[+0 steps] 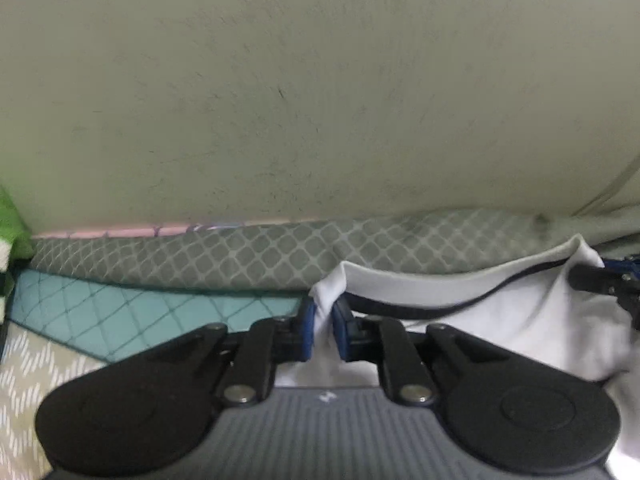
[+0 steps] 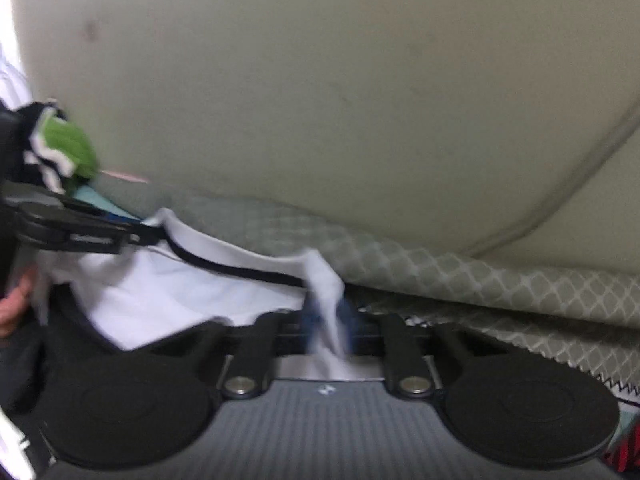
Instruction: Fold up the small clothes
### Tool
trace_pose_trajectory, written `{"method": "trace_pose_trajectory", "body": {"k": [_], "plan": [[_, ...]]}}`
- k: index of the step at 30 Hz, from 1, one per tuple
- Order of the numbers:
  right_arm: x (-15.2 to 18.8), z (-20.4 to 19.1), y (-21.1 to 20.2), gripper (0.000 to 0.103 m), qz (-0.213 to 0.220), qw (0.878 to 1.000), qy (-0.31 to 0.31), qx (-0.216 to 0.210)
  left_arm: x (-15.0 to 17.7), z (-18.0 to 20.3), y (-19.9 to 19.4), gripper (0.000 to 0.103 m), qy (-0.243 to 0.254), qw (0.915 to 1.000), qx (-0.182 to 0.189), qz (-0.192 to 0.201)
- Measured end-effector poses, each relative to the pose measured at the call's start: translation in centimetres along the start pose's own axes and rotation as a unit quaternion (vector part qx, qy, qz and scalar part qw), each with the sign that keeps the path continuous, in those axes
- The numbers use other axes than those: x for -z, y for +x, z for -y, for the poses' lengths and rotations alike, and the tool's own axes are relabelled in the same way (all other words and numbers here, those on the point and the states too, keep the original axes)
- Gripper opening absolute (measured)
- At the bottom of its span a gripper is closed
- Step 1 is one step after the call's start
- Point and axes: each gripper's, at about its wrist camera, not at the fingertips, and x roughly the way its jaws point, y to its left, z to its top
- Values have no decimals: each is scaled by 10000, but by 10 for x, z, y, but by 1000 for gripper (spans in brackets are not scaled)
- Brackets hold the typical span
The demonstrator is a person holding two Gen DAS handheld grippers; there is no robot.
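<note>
A white garment (image 1: 500, 320) with a dark trim line is stretched between my two grippers above the bedding. My left gripper (image 1: 324, 328) is shut on its left corner, with white cloth pinched between the blue pads. In the right wrist view, my right gripper (image 2: 328, 322) is shut on the opposite corner of the same white garment (image 2: 180, 280), blurred. The upper edge with the dark trim sags between the two grips. At the right edge of the left wrist view, one of the right gripper's black fingers (image 1: 592, 280) shows.
A grey quilted cover (image 1: 240, 252) and a teal quilted one (image 1: 120, 320) lie beneath, against a large beige padded surface (image 1: 320, 80). A green garment with black and white stripes (image 2: 68, 152) sits at the left. A person's hand (image 2: 12, 308) shows at the left edge.
</note>
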Motion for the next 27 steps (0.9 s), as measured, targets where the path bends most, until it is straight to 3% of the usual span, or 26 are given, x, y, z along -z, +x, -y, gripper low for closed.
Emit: {"method": "trace_pose_trajectory", "body": {"k": [4, 8, 14, 18, 21, 27], "plan": [[2, -26, -63, 2, 457, 9982, -317, -223, 18, -9, -71, 11, -110, 9973, 460, 553], [22, -61, -142, 2, 930, 9923, -671, -468, 62, -20, -150, 11, -156, 9906, 903, 1021], [112, -113, -240, 2, 1197, 9857, -938, -727, 175, -41, -227, 11, -275, 9864, 1016, 1260], [183, -132, -268, 1, 986, 9900, -598, -816, 247, -52, -246, 11, -582, 9849, 1222, 1083], [226, -138, -270, 0, 804, 9934, -179, -796, 284, -51, -243, 11, -786, 9847, 1326, 811], [274, -141, -271, 0, 727, 9948, 427, -578, 307, -49, -241, 14, -822, 9860, 1329, 583]]}}
